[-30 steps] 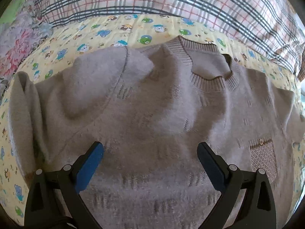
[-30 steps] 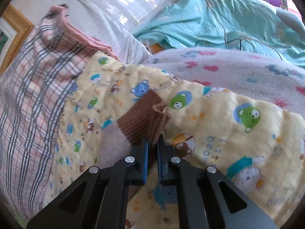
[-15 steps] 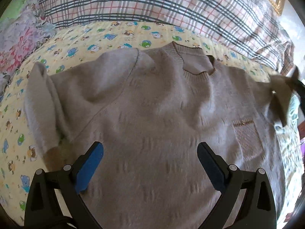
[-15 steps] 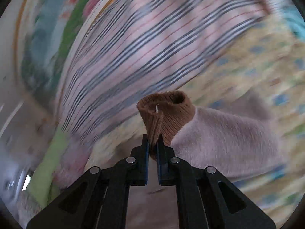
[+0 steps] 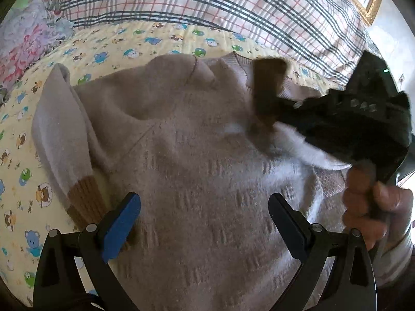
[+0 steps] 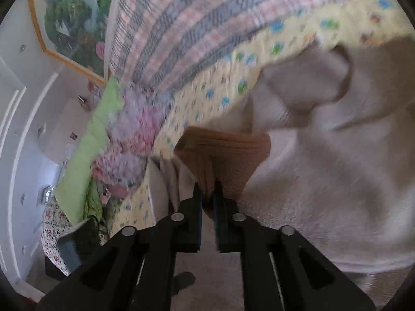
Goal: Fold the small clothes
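A small beige knit sweater point(image 5: 197, 160) lies face up on the yellow cartoon-print sheet point(image 5: 109, 49). Its left sleeve, with a brown cuff point(image 5: 85, 199), is folded down along the body. My left gripper point(image 5: 205, 223) is open and hovers empty above the lower chest. My right gripper point(image 6: 207, 194) is shut on the other sleeve's brown cuff point(image 6: 225, 153) and holds it over the sweater's chest near the collar; the cuff also shows in the left wrist view point(image 5: 267, 88), blurred, in front of that gripper.
A plaid pillow point(image 5: 233, 7) lies beyond the sweater's collar. A floral blanket point(image 5: 28, 36) is bunched at the far left. A framed picture point(image 6: 72, 15) hangs on the wall behind the bed.
My right gripper has carried the right sleeve's cuff from the sweater's outer side inward over the chest. The left gripper has pulled back, so more of the sweater shows.
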A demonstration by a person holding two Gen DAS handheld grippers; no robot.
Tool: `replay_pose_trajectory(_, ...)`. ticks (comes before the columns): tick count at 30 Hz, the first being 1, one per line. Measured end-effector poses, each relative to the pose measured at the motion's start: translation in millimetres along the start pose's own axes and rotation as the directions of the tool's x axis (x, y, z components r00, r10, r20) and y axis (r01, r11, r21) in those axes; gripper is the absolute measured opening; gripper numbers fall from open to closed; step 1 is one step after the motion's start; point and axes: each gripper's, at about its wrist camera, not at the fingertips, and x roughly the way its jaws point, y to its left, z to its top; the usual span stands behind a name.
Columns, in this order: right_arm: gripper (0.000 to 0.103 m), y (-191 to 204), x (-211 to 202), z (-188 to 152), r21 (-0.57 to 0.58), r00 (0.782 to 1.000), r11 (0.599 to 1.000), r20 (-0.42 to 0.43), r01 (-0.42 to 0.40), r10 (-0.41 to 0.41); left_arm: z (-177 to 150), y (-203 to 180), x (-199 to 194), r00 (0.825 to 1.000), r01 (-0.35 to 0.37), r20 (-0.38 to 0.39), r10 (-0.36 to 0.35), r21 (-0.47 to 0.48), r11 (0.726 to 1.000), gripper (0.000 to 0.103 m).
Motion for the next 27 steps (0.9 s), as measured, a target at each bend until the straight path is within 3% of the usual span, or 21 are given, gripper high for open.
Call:
replay_pose_trajectory(2,0.028,-6,11,0,0.035,0.999,0.999,-0.033,0.024,-0.023,5,0,7,1.000,-0.001,-0.012,0.000,-0.009,1.000,0.099)
replay_pose_trajectory(3,0.045,-11,14,-2,0.061,0.998,0.997,-0.055,0.041,-0.038,9,0,13,1.000,0.001,-0.019,-0.002,-0.016,1.000,0.099)
replay_pose_trajectory(4,0.049,-14,14,-4,0.090,0.997,0.995,-0.065,0.036,-0.030,12,0,17,1.000,0.008,-0.024,-0.009,-0.023,1.000,0.099)
replay_pose_trajectory(9,0.049,-22,-31,-11,0.107,1.000,0.994,0.014,0.003,-0.005,36,-5,53,0.998,-0.009,-0.064,0.006,-0.056,0.998,0.099)
replay_pose_trajectory(14,0.049,-31,-103,-23,0.082,0.986,0.994,0.149,0.068,-0.080,60,-11,80,0.998,-0.016,-0.067,0.011,-0.082,0.996,0.097)
replay_pose_trajectory(15,0.049,-34,-112,-25,0.086,0.981,0.993,0.168,0.082,-0.095,65,-17,82,0.999,-0.013,-0.047,0.010,-0.065,0.998,0.092)
replay_pose_trajectory(16,0.049,-38,-125,-28,0.096,0.975,0.990,0.190,0.100,-0.117,68,-22,83,0.999,-0.006,-0.034,0.005,-0.047,0.999,0.066)
replay_pose_trajectory(17,0.049,-42,-134,-30,0.105,0.970,0.989,0.206,0.106,-0.126,70,-26,84,0.999,-0.009,-0.034,0.008,-0.033,0.999,0.034)
replay_pose_trajectory(18,0.049,-44,-142,-31,0.112,0.966,0.988,0.221,0.110,-0.132,71,-30,83,0.999,0.007,-0.036,-0.008,-0.013,1.000,0.012)
replay_pose_trajectory(19,0.049,-47,-149,-32,0.119,0.962,0.986,0.236,0.114,-0.139,71,-32,78,0.998,0.045,-0.042,-0.045,-0.017,0.999,0.008)
replay_pose_trajectory(21,0.049,-51,-163,-33,0.135,0.950,0.983,0.268,0.127,-0.160,66,-28,47,0.996,0.076,0.038,-0.075,-0.033,0.997,0.008)
replay_pose_trajectory(23,0.049,-57,-183,-32,0.137,0.932,0.977,0.304,0.162,-0.198,59,-13,25,0.995,0.048,0.092,-0.043,-0.051,0.998,0.007)
replay_pose_trajectory(24,0.049,-61,-192,-32,0.140,0.922,0.972,0.318,0.187,-0.223,54,-2,21,0.995,0.033,0.095,-0.026,-0.070,0.997,0.007)
replay_pose_trajectory(27,0.049,-82,-213,-25,0.177,0.886,0.950,0.348,0.259,-0.306,44,25,25,0.996,0.077,0.061,-0.069,-0.137,0.988,0.007)
